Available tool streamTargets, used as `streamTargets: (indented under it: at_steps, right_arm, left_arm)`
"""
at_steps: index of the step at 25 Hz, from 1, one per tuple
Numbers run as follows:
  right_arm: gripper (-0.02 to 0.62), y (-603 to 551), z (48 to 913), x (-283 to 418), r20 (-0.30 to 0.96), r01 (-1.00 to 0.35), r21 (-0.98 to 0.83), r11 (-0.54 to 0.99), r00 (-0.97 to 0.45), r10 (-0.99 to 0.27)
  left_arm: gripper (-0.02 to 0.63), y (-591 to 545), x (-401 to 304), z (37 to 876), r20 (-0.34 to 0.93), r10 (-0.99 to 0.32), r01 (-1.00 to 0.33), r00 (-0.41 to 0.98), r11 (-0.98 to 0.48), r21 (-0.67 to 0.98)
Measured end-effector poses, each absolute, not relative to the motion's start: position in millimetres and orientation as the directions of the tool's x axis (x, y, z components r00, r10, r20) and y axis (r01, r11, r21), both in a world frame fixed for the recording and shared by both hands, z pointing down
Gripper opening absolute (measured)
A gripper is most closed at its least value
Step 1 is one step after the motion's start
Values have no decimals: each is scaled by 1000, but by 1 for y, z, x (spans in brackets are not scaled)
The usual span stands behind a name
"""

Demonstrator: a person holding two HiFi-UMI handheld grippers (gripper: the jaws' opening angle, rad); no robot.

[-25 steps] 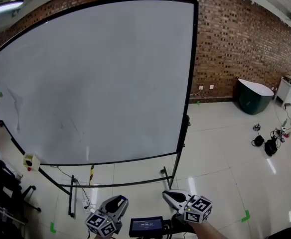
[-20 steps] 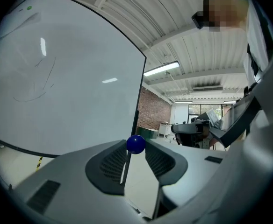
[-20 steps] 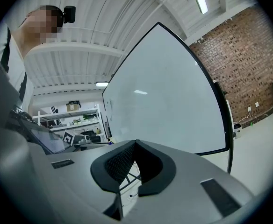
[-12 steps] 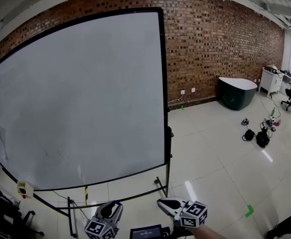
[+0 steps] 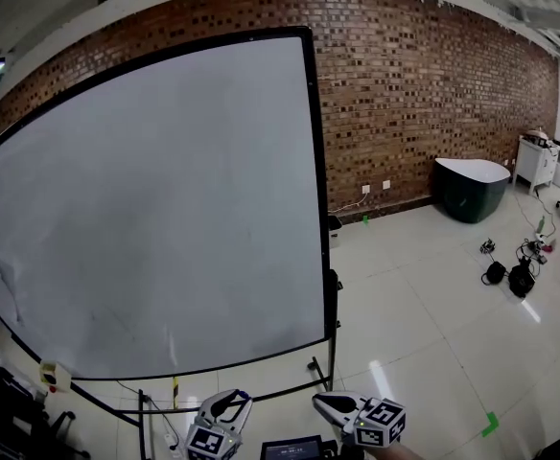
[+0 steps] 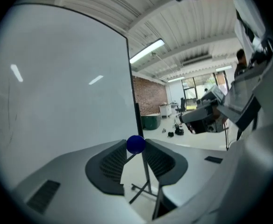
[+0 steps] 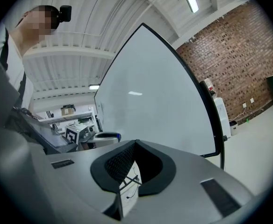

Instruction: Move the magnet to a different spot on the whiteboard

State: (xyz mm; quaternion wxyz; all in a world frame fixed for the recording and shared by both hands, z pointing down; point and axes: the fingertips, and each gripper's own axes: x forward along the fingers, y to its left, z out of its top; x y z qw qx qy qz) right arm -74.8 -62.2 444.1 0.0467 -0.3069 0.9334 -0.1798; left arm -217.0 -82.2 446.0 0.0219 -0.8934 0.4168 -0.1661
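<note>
Status: magnet [image 6: 136, 144] is off the whiteboard [image 5: 155, 209] and pinched between the tips of the left claw [image 5: 232, 398]. It's a small blue ball, and in the left gripper view the jaws stand part-way apart with both pads pressing on it. Right claw [image 7: 135, 143] is empty with its jaws together, tips touching and nothing between them, so I read it as idle for this job. In the head view both claws sit low at the bottom edge, near the board's stand and short of the board face. The left gripper view has the white surface filling its left side and the magnet is not touching it. No other magnet shows on the board in the head view, only faint smudges. My read is that the pick is done and the carry is under way. What's left is to bring the left claw up to a bare patch of the board, press the magnet flat against it, open the jaws and back off. Risk looks low; the ball sits right at the jaw tips, so it could slip if it's bumped against the black frame [image 5: 313, 161].
</note>
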Motion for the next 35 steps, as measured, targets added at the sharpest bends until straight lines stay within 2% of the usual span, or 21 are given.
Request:
streamTargets:
  at_steps: [4,8,12,23,35]
  right_arm:
    - [32,-85,438,-63,21,-549,-353,757,-814,-581]
    - [32,-113,433,-52,2,-541,-362,759,-815,-580]
    - [32,-133,431,-30,-7,-540,-365,758,-813,-582]
    - [32,-184,432,-8,-30,-520,-380,765,-819,-572]
    - [32,-225,440,36,-26,-494,-394,775,-837,-547]
  left_arm:
    - [137,-108,-187,437,315,-762,-665,567,-648,-371]
    - [137,-142,-171,430,331,-781,-618,529,-623,-480]
    - [137,-174,-136,408,317,-764,-592,562,-639,-492]
    - [137,-243,-76,342,296,-789,-501,539,-583,-640]
    - [137,-307,-40,311,225,-889,-526,400,-423,-738]
